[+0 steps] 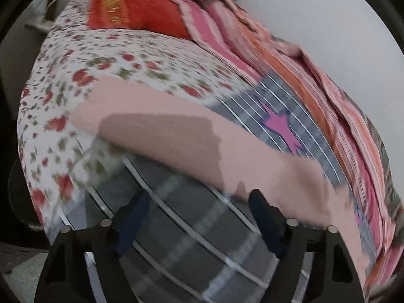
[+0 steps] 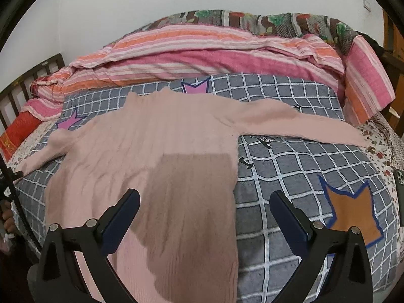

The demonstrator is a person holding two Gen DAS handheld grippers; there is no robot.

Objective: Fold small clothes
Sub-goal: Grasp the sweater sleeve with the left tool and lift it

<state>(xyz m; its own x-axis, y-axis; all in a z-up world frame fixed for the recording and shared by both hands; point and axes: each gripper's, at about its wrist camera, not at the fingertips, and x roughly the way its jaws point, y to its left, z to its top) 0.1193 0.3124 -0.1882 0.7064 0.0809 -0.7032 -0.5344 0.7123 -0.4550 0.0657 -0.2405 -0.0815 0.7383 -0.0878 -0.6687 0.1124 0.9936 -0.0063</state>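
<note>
So the pink sweater [image 2: 151,151] is lying flat on the grey checked blanket [image 2: 290,176] on the bed, one sleeve stretched out to the far right. The right gripper [image 2: 204,207] hangs over its lower half with jaws spread wide, nothing in them; the sweater's edge runs between them. The left gripper [image 1: 199,209] is released too, with a sweater sleeve just ahead of its jaws. That view's pretty blurry though.

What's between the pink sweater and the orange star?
In the right wrist view, only bare grey checked blanket lies between the sweater and the orange star.
</note>
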